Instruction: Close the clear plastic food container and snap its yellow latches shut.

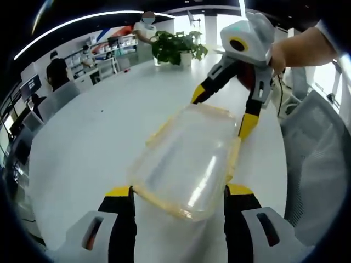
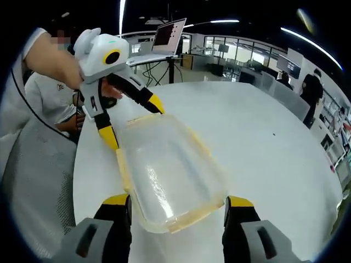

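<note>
Office space surrounds a large round white worktop (image 1: 93, 137): desks with monitors, several people standing in the distance, bright ceiling strip lights, and a green potted plant (image 1: 176, 46) at the worktop's far edge in the left gripper view. A grey mesh office chair (image 1: 315, 159) stands beside the worktop on that view's right side.

On the worktop lies the clear plastic food container with yellow rim and latches (image 1: 189, 159), its transparent lid resting over the base. It sits between the two tools, one at each short end.

In the left gripper view, the left gripper (image 1: 178, 197) has its black, yellow-tipped fingers (image 1: 118, 193) spread apart, one on each side of the container's near end, just beside its corners. Whether the tips actually touch the plastic is hard to say through the fisheye curve. Across the container, the right gripper (image 1: 222, 112), held in a person's hand (image 1: 279, 57), also has its fingers spread wide, the yellow tips straddling the far end.

In the right gripper view the arrangement is mirrored: the right gripper (image 2: 178, 205) brackets the near end of the container (image 2: 170, 175) with parted fingers (image 2: 238, 203), while the left gripper (image 2: 131, 123) comes in from the upper left with its tips apart at the far corners. The yellow latch (image 2: 189, 219) on the near edge looks tilted outward, possibly unfastened.
</note>
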{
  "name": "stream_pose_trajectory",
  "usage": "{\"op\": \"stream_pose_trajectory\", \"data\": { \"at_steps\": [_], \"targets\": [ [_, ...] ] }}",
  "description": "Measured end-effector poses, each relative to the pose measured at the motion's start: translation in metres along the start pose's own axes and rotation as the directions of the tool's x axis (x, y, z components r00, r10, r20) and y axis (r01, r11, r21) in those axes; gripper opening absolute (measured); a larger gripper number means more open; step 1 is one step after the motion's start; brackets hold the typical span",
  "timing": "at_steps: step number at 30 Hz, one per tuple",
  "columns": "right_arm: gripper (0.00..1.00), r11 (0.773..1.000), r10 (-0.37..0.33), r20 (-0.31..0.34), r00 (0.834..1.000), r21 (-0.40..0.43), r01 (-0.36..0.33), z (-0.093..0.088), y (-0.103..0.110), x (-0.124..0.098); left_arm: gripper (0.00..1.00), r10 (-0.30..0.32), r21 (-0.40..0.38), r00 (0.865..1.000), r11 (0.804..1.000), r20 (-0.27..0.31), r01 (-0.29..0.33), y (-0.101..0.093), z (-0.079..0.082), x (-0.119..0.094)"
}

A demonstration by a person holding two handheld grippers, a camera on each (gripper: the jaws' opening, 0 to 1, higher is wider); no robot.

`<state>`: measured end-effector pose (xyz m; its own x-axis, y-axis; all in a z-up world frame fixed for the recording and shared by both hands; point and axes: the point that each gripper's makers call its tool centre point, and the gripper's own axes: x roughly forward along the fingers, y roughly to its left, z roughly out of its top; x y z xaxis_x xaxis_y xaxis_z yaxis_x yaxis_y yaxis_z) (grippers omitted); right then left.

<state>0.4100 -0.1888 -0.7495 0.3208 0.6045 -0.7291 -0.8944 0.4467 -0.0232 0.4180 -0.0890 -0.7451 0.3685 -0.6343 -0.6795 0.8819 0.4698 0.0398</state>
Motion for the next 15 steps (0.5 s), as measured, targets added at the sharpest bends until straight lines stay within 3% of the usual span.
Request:
{"op": "stream_pose_trajectory", "data": {
  "at_steps": [15],
  "targets": [
    [0.67,1.000,-0.004,-0.010,1.000,-0.022,0.003,0.013,-0.047,0.016,0.63,0.014,-0.012,1.000,1.000,0.001,-0.014,0.041,0.016,0.019]
  ]
}}
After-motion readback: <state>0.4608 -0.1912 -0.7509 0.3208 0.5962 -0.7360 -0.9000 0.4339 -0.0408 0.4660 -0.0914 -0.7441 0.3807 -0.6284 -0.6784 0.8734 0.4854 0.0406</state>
